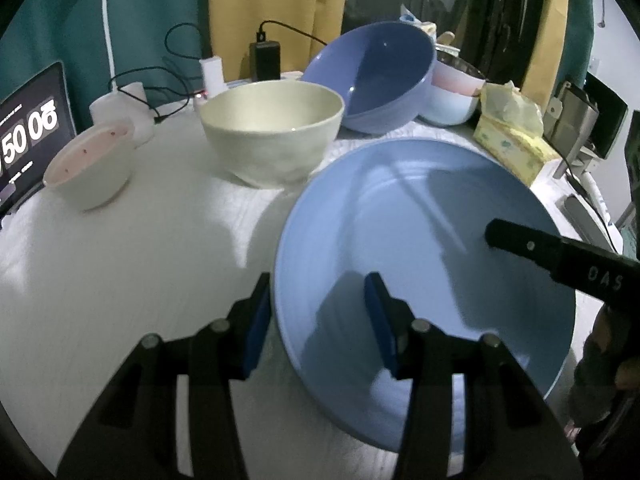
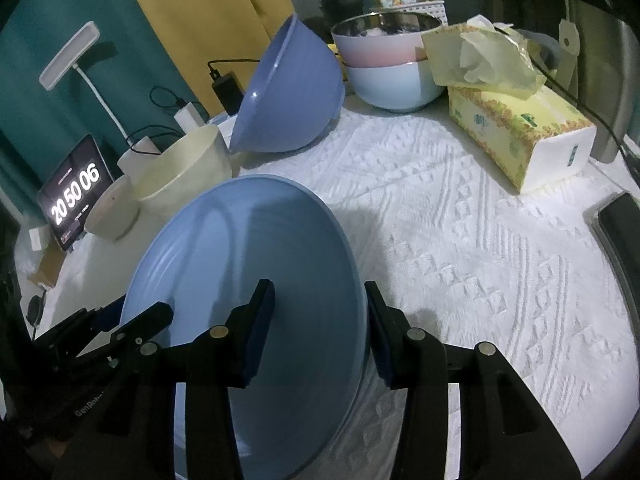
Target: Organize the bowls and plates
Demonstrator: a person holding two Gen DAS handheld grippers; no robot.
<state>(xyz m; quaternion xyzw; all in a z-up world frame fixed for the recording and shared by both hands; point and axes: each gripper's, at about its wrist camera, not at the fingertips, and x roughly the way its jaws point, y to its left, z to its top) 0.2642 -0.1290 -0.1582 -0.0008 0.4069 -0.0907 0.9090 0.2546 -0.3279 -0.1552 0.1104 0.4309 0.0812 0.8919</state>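
While the big blue plate (image 1: pixel 420 280) is sitting tilted between both grippers, the sorting is looking barely started. Going left to right on the white tablecloth (image 1: pixel 140 260): the small pink-lined bowl (image 1: pixel 90 160) is sitting alone near the clock screen (image 1: pixel 28 128), the cream bowl (image 1: pixel 272 128) is standing just beside it, the purple bowl (image 1: pixel 376 80) is leaning on its side behind that, and the pastel bowls (image 2: pixel 384 68) are already nesting at the back, next to the tissue box (image 2: pixel 516 128).

The left gripper (image 1: pixel 316 316) is straddling the plate's left rim, fingers part spread, one outside and one inside; whether the pads are actually pinching is hard to tell. The right gripper (image 2: pixel 320 332) is doing the same on the right rim. So one stack is seemingly done, and the plate plus three loose bowls are still waiting.
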